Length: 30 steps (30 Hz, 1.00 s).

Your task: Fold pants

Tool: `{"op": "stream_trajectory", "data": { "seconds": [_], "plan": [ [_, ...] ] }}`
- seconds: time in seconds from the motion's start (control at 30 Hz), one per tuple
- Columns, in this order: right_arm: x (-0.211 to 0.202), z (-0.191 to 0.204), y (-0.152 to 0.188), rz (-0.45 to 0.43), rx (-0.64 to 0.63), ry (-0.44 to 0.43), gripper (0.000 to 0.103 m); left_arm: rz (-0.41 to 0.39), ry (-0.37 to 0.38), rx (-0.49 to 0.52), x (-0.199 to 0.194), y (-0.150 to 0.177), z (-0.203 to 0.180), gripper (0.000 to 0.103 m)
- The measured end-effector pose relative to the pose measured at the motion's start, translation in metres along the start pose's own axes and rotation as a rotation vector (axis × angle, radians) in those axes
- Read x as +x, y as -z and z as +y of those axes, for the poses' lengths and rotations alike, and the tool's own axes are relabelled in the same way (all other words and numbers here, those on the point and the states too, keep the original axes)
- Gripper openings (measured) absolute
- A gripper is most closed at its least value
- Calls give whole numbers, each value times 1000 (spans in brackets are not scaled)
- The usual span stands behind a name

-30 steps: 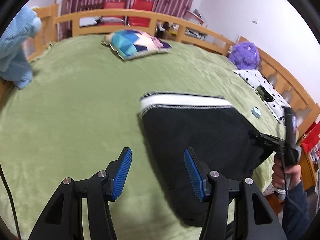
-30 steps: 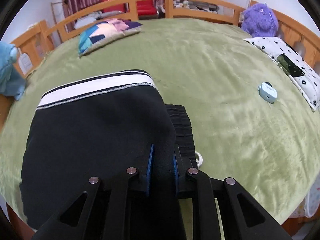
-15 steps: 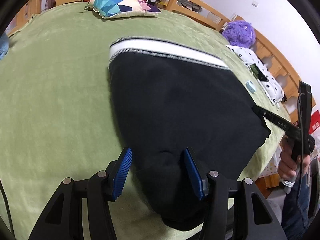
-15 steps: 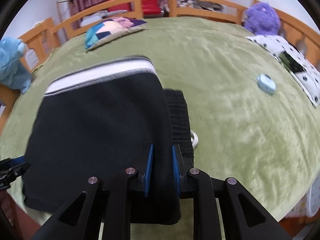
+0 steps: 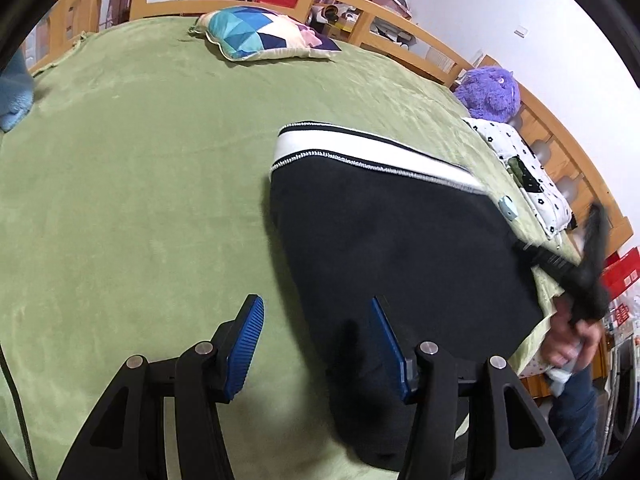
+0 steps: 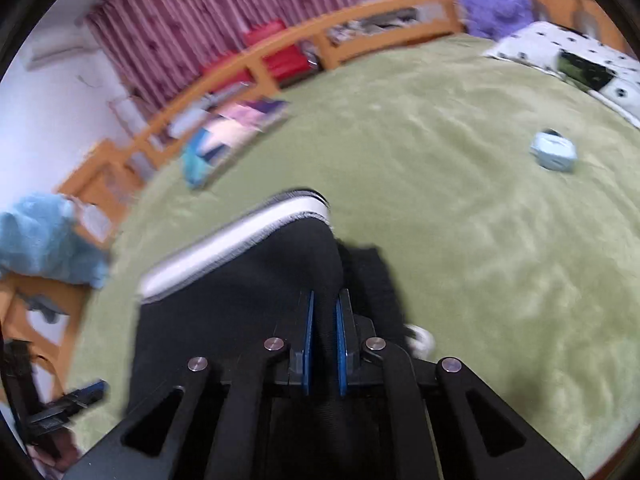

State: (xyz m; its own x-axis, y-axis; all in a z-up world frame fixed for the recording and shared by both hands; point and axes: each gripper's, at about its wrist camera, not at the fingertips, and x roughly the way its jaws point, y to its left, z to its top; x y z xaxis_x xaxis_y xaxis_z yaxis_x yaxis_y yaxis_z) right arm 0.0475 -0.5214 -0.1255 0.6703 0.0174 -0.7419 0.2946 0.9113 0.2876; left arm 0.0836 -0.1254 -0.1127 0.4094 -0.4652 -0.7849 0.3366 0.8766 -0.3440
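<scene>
A patchwork pillow (image 5: 264,34), purple plush toy (image 5: 490,94) and small blue case (image 6: 554,151) lie on the green blanket (image 5: 132,184).

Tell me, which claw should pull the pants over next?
Probably the right claw: it is shut on the black fabric pants. The left claw is open, gripping nothing.

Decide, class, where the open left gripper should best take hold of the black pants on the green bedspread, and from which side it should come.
Probably the near left edge of the pants, approached from the bare bedspread side. That edge lies flat and free just ahead of the open left gripper, while the right gripper is shut on the opposite edge, and the white waistband lies farther away.
</scene>
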Motion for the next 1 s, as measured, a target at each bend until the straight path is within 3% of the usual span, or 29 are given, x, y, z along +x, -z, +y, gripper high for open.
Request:
{"op": "stream_trajectory", "data": {
  "seconds": [0.1, 0.13, 0.2, 0.27, 0.37, 0.5, 0.63, 0.73, 0.87, 0.93, 1.0],
  "plan": [
    [3, -2, 10, 34, -39, 29, 23, 14, -1, 17, 8, -4, -4, 52],
    [-2, -4, 8, 38, -37, 23, 36, 16, 4, 21, 11, -5, -5, 52],
    [-9, -8, 6, 58, -26, -15, 45, 20, 10, 17, 16, -9, -6, 53],
    [-3, -6, 5, 147, -51, -78, 57, 32, 16, 9, 24, -11, -5, 57],
    [15, 2, 10, 220, -121, -85, 65, 81, 14, 5, 46, -13, -5, 60],
    [30, -1, 4, 223, -117, -98, 74, 84, 5, -17, 60, -13, 2, 79],
    [46, 6, -1, 211, -135, -82, 79, 105, 14, -34, 71, -12, 6, 78],
    [52, 13, -3, 205, -159, -60, 82, 100, 35, -43, 75, -11, 7, 76],
    [61, 4, -5, 248, -101, -94, 83, 96, 77, -63, 81, -10, 6, 68],
    [60, 4, -4, 249, -102, -95, 82, 91, 85, -71, 81, -10, 4, 57],
    [57, 6, -2, 238, -105, -95, 77, 79, 83, -54, 77, -13, 0, 38]
  ]
}}
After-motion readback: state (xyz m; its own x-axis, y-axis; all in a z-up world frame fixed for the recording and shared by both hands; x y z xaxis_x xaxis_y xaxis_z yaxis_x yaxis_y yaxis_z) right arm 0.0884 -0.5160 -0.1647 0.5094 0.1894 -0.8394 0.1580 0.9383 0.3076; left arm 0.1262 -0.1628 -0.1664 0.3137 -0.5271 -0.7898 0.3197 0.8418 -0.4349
